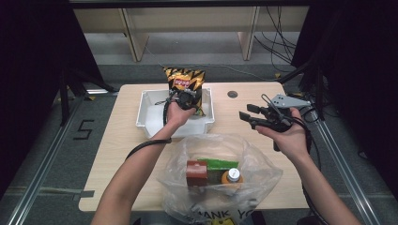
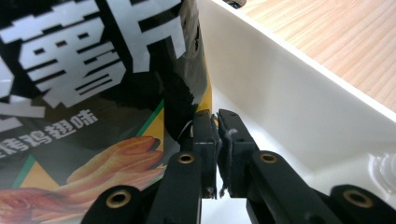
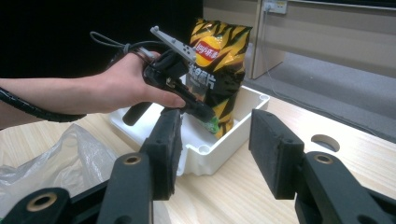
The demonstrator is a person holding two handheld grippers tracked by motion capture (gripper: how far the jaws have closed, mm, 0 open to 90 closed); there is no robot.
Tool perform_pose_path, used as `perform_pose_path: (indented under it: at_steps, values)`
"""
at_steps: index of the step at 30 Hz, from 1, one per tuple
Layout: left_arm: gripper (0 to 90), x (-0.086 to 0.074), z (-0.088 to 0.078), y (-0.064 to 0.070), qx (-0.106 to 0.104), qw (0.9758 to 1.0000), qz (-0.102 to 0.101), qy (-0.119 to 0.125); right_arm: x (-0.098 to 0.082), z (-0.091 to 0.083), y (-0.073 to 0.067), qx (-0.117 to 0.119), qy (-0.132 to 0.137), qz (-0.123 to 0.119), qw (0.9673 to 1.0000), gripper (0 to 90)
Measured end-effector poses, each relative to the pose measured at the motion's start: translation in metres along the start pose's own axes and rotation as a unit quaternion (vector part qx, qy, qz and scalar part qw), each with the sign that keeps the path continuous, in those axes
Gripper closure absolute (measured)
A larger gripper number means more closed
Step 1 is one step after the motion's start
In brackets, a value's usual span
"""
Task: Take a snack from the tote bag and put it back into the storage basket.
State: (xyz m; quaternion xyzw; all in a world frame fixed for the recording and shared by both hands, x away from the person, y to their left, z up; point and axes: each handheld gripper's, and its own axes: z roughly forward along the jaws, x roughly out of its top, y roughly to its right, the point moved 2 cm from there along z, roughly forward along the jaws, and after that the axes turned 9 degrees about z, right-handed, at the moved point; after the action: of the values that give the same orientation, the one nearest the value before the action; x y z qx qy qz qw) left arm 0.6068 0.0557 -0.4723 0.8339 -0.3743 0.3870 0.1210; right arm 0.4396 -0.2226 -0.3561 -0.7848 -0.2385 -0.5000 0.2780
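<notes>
A black-and-yellow chip bag stands upright at the far side of a white tray. My left gripper reaches into the tray, its jaws pinched together on the bag's lower side edge. My right gripper hovers over the table to the right of the tray. It points toward the tray, its jaws wide apart with nothing between them.
Near the front edge lies a clear plastic bag holding a red box, a green packet and an orange-capped bottle. A round cable hole sits right of the tray.
</notes>
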Motion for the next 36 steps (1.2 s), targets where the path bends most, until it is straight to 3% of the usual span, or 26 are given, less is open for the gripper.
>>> perform_pose_path:
  at_steps: [11,15,22,25,26,32,36]
  values:
    - [83.8,0.003,0.003,-0.001,0.004,1.0,-0.004,0.004,-0.002,0.002,0.0,-0.008,0.005,0.006,0.9999,53.5]
    - [83.4,0.004,0.004,-0.001,0.002,1.0,-0.006,0.006,-0.002,0.002,-0.001,-0.002,-0.004,0.009,1.0,53.2]
    - [81.9,0.003,0.004,-0.001,0.0,0.9999,-0.005,0.009,-0.003,0.002,0.0,-0.003,-0.007,-0.002,1.0,52.7]
    - [80.1,0.004,0.0,0.001,0.002,1.0,0.0,0.009,-0.003,0.003,0.0,-0.005,-0.006,-0.01,0.9999,52.6]
    - [79.8,0.004,-0.002,0.001,0.004,0.9999,0.001,0.009,-0.003,0.003,-0.001,-0.001,-0.009,0.003,1.0,52.6]
    - [75.4,0.001,-0.015,0.003,0.0,1.0,0.004,0.009,-0.005,0.003,-0.004,0.0,-0.018,0.007,0.9998,52.4]
    - [72.5,0.0,-0.029,0.003,0.002,0.9999,0.004,0.015,-0.006,0.006,-0.005,-0.002,-0.016,-0.002,0.9999,52.8]
